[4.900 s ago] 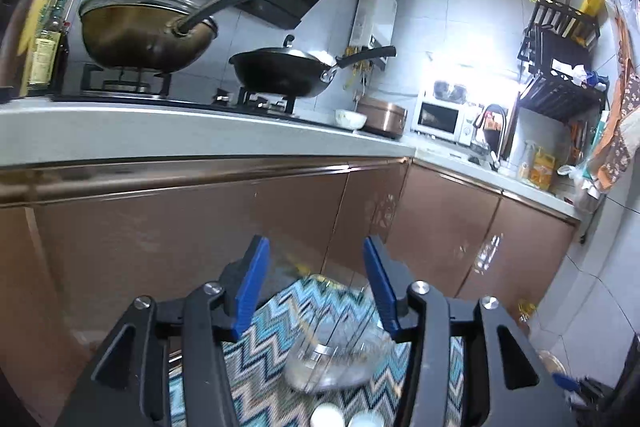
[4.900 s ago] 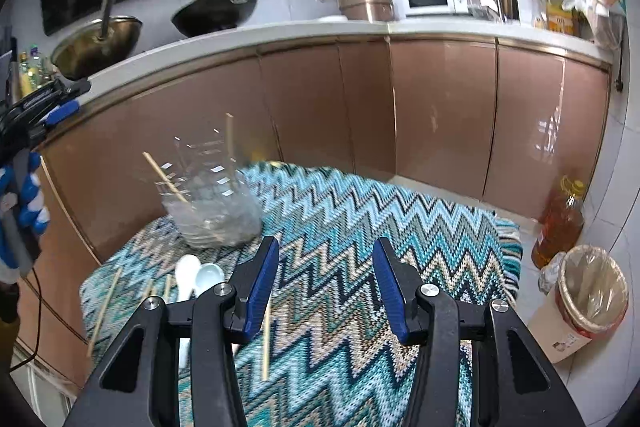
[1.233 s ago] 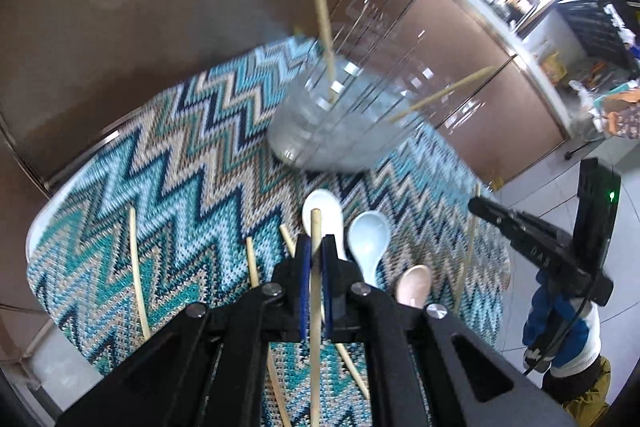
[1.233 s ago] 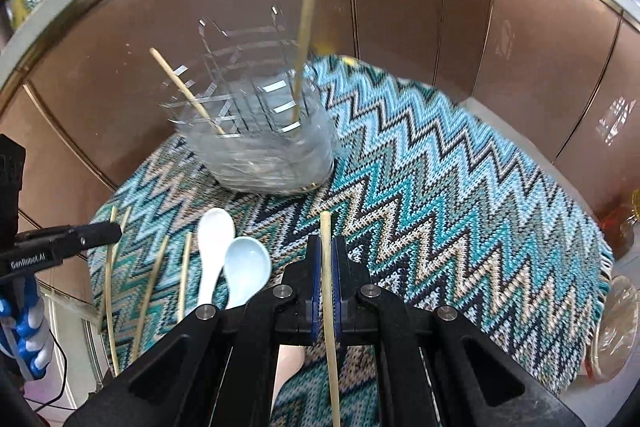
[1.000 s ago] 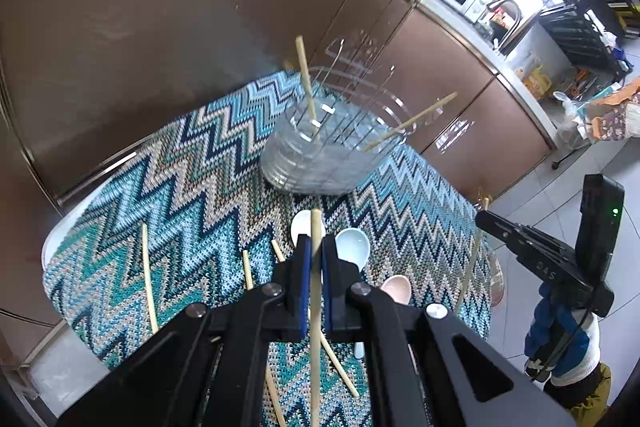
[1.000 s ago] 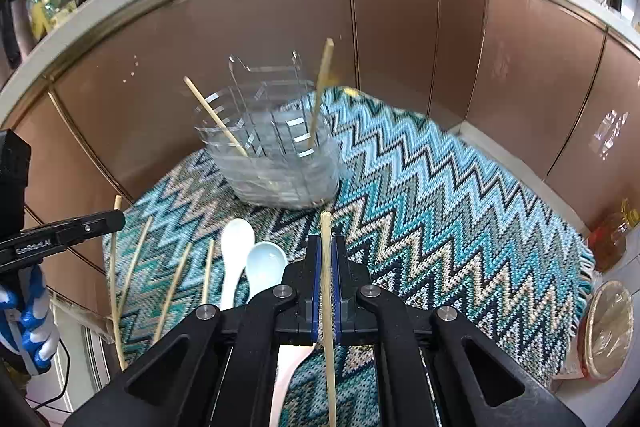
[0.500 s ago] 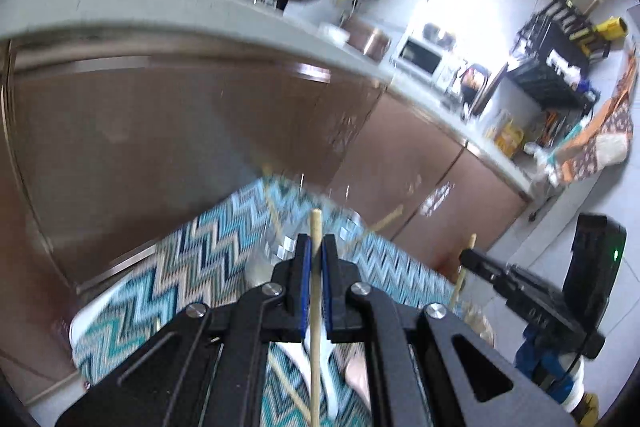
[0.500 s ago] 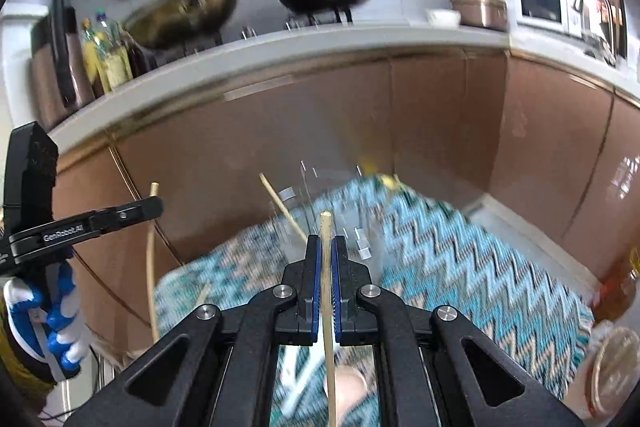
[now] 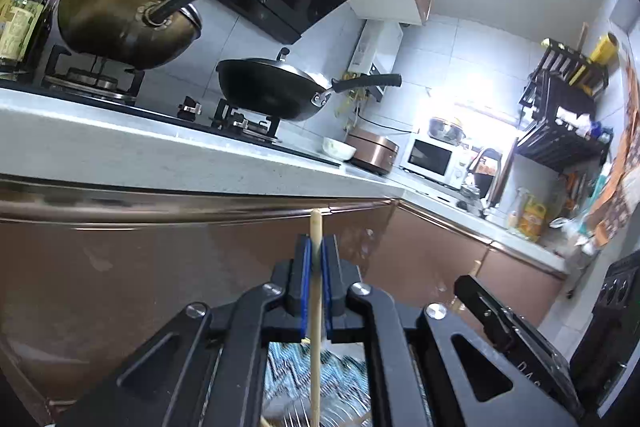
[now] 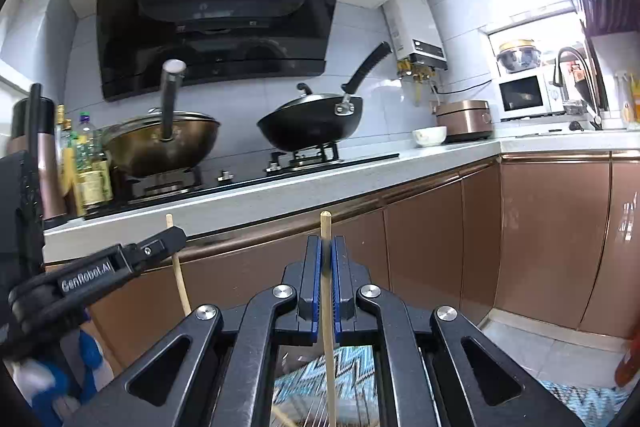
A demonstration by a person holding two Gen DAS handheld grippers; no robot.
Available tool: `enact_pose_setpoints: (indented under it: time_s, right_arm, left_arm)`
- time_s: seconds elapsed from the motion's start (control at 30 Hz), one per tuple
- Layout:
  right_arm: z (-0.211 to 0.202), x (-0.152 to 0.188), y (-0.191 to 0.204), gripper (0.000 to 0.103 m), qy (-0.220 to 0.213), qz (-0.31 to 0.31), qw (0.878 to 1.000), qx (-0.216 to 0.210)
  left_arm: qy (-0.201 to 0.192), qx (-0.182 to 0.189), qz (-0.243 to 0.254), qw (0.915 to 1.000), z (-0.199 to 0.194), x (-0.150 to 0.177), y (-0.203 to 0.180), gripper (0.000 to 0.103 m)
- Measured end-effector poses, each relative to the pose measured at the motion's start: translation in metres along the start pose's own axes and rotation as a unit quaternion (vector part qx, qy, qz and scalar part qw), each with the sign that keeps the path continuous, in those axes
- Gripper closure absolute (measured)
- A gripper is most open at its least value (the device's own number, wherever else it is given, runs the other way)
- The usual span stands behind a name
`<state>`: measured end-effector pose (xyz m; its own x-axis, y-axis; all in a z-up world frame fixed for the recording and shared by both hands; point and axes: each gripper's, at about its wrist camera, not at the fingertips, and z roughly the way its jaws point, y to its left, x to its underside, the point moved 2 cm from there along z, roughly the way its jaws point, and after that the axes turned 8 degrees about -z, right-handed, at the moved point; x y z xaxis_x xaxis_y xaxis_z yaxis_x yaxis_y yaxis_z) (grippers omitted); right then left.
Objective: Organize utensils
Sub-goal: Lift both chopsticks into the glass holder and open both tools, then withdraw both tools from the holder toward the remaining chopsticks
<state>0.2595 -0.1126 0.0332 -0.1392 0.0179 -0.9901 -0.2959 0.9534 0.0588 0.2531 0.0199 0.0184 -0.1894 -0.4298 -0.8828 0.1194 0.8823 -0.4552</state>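
My left gripper (image 9: pixel 316 241) is shut on a pale wooden chopstick (image 9: pixel 315 311) that stands upright between its blue pads, the tip just above them. My right gripper (image 10: pixel 326 241) is shut on a second wooden chopstick (image 10: pixel 328 327), also upright. Both grippers are raised and point nearly level at the kitchen cabinets. In the right wrist view the left gripper (image 10: pixel 172 233) shows at the left with its chopstick (image 10: pixel 180 279). Low between the fingers I glimpse the clear utensil holder (image 9: pixel 344 415) and the zigzag cloth (image 10: pixel 348 363), mostly hidden and blurred.
A grey countertop (image 9: pixel 160 155) over copper cabinet doors (image 10: pixel 552 235) fills the front. On it stand a brass wok (image 10: pixel 160 143), a black wok (image 10: pixel 312 127), a white bowl (image 10: pixel 429 136), a rice cooker (image 10: pixel 464 119) and a microwave (image 10: pixel 524 93). Bottles (image 10: pixel 88 167) stand at left.
Both grippers have risen from over the table and tilted up to nearly level, each still holding its chopstick. The holder, spoons and cloth have dropped almost out of view.
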Motion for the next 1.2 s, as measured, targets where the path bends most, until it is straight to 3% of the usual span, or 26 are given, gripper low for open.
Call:
enact_pose_setpoints:
  time_s: [0.17, 0.43, 0.5, 0.57, 0.6, 0.87, 1.2]
  right_arm:
    - [0.035, 0.032, -0.003, 0.098, 0.009, -0.01, 1.0, 0.012]
    - [0.038, 0.079, 0.007, 0.098, 0.044, -0.033, 0.998, 0.015]
    - [0.035, 0.082, 0.008, 0.088, 0.049, -0.034, 0.998, 0.014]
    - [0.03, 0.083, 0.008, 0.074, 0.054, -0.033, 0.998, 0.015]
    - [0.028, 0.082, 0.008, 0.07, 0.055, -0.033, 0.998, 0.016]
    - [0.003, 0.066, 0.01, 0.067, 0.068, -0.029, 0.997, 0.027]
    - [-0.057, 0.055, 0.035, 0.061, 0.102, -0.048, 0.993, 0.021]
  left_arm:
    - [-0.022, -0.02, 0.042, 0.9987, 0.027, 0.038, -0.004, 0.098]
    - [-0.005, -0.036, 0.047, 0.9982, 0.039, 0.077, 0.014, 0.096]
    - [0.003, -0.036, 0.05, 0.9981, 0.036, 0.079, 0.015, 0.093]
    - [0.014, -0.033, 0.05, 0.9981, 0.033, 0.079, 0.014, 0.083]
    - [0.015, -0.034, 0.052, 0.998, 0.03, 0.078, 0.014, 0.081]
    - [0.015, -0.043, 0.049, 0.9978, -0.01, 0.06, 0.015, 0.068]
    - [0.05, -0.059, 0.083, 0.9935, -0.081, 0.052, 0.01, 0.062]
